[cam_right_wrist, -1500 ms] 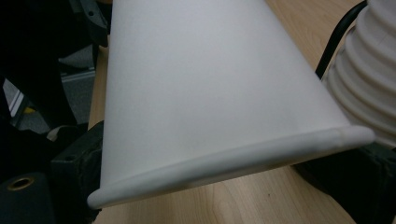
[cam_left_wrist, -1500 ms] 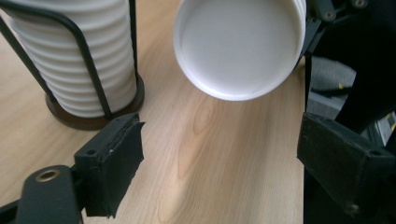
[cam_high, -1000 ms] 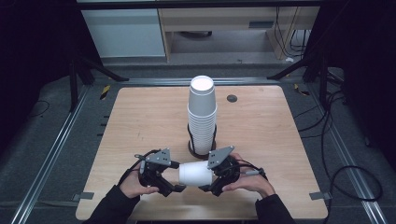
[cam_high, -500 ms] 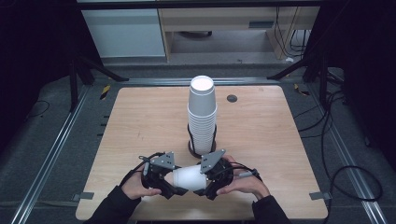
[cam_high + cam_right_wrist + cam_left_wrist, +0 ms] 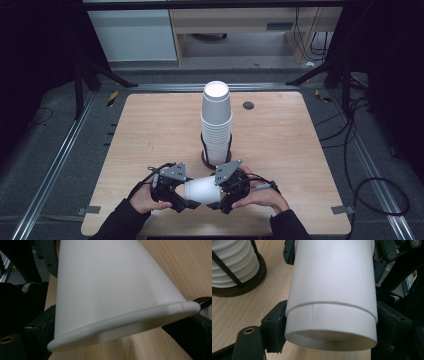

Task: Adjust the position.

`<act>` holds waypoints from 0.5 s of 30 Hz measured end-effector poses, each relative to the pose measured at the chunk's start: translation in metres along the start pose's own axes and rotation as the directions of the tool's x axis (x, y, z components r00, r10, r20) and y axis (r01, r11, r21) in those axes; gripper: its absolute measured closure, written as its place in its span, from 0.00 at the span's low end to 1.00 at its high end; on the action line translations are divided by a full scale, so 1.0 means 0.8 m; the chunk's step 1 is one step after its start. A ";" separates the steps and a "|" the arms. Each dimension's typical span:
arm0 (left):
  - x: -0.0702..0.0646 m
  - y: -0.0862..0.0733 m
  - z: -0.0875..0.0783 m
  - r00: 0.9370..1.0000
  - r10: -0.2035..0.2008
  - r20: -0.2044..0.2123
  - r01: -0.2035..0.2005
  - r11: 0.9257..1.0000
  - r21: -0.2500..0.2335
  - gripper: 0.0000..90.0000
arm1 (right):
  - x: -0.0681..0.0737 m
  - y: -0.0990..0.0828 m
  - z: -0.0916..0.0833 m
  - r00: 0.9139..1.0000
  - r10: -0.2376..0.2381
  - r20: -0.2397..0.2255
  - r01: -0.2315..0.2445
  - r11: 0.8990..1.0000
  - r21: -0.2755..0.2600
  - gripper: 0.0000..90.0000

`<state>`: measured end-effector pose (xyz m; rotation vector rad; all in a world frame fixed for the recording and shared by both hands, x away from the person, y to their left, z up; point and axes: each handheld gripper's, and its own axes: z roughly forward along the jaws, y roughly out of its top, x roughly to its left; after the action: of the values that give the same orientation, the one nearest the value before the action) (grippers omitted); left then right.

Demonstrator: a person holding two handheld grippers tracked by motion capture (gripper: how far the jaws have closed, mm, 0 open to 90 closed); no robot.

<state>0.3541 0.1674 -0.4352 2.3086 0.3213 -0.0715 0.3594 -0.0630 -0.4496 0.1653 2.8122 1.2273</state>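
Hands enter from the near edge of the bench (image 5: 150,130), and you hold one claw in each. At left, your left claw (image 5: 176,196) is clamped on the narrow base end of a white paper cup (image 5: 201,190); in the left gripper view the two black jaws press either side of the recessed base ring (image 5: 332,325). The cup lies on its side, bridged between the two claws just above the wood at the near middle of the bench. At right, your right claw (image 5: 224,196) grips the wide end, and the right gripper view shows the rolled rim (image 5: 125,325) seated between its jaws. Whether this is one cup or two nested cups cannot be told, though the seam line seen from the left claw suggests a second wall. If the step is to part nested cups, keep both grips light enough not to crush the wall, and draw the claws apart along the cup's axis without twisting. Your forearms converge in a shallow V, wrists low, each claw angled inward. Beyond the cup, near the bench centre, the tall stack of cups (image 5: 216,125) stands upright in its dark holder (image 5: 206,159), well clear of the right claw.
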 end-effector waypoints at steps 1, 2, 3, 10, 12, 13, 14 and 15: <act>0.001 0.000 -0.001 1.000 0.001 -0.004 -0.001 1.000 0.000 0.24 | 0.000 0.000 -0.001 1.000 0.002 0.001 -0.002 1.000 -0.004 0.06; 0.001 -0.001 -0.001 1.000 0.001 -0.006 -0.001 1.000 0.001 0.24 | 0.000 0.000 -0.002 1.000 0.005 0.006 -0.005 1.000 -0.008 0.06; 0.001 -0.001 -0.002 1.000 0.000 -0.018 0.001 1.000 0.007 0.24 | -0.001 0.001 -0.005 1.000 0.010 0.008 -0.010 1.000 -0.016 0.06; 0.005 -0.004 -0.003 0.999 -0.005 -0.034 0.005 1.000 0.017 0.24 | -0.004 0.002 -0.019 0.999 0.022 0.030 -0.021 0.998 -0.056 0.05; 0.007 -0.006 -0.005 0.999 -0.011 -0.040 0.012 1.000 0.013 0.24 | -0.005 0.003 -0.027 0.999 0.033 0.041 -0.030 0.996 -0.081 0.05; 0.009 -0.007 -0.008 0.999 -0.015 -0.049 0.016 1.000 0.011 0.24 | -0.008 0.003 -0.036 0.998 0.044 0.045 -0.039 0.993 -0.116 0.05; 0.011 -0.008 -0.009 0.998 -0.017 -0.055 0.018 1.000 0.009 0.24 | -0.008 0.003 -0.040 0.997 0.049 0.052 -0.042 0.991 -0.129 0.05; 0.012 -0.009 -0.011 0.998 -0.022 -0.063 0.023 1.000 0.005 0.24 | -0.009 0.003 -0.045 0.997 0.056 0.057 -0.047 0.989 -0.144 0.06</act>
<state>0.3610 0.1803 -0.4357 2.3161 0.3796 -0.0109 0.3628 -0.0881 -0.4232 0.2633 2.6730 1.4030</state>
